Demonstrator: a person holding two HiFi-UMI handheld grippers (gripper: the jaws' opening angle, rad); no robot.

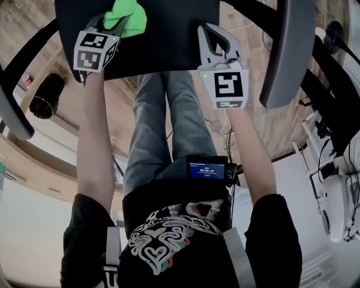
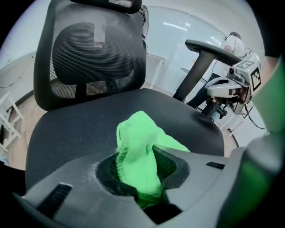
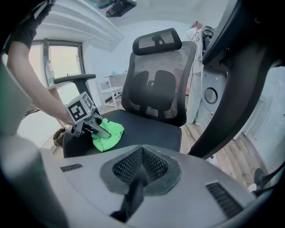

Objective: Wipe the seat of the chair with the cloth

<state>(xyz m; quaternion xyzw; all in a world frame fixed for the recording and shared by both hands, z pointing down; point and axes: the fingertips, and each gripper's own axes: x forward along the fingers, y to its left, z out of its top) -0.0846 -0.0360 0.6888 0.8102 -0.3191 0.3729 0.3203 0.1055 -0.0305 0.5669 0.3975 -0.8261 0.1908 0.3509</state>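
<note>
The black office chair's seat (image 1: 163, 34) fills the top of the head view. A bright green cloth (image 1: 128, 17) lies bunched on its left part. My left gripper (image 1: 119, 23) is shut on the cloth (image 2: 136, 147), pressing it against the seat (image 2: 75, 133); the green wad bulges out between the jaws of the left gripper (image 2: 149, 156). My right gripper (image 1: 209, 31) hovers over the seat's right part, shut with nothing in it (image 3: 141, 153). From the right gripper view, the left gripper (image 3: 95, 128) and cloth (image 3: 110, 136) sit at the seat's (image 3: 151, 129) front left.
The mesh backrest (image 2: 93, 58) rises behind the seat. Armrests (image 1: 287, 50) (image 1: 14, 107) flank it on both sides. A dark round bin (image 1: 46, 95) stands on the wooden floor at left. White appliances (image 3: 213, 93) are at right. The person's legs (image 1: 163, 118) are below the seat's edge.
</note>
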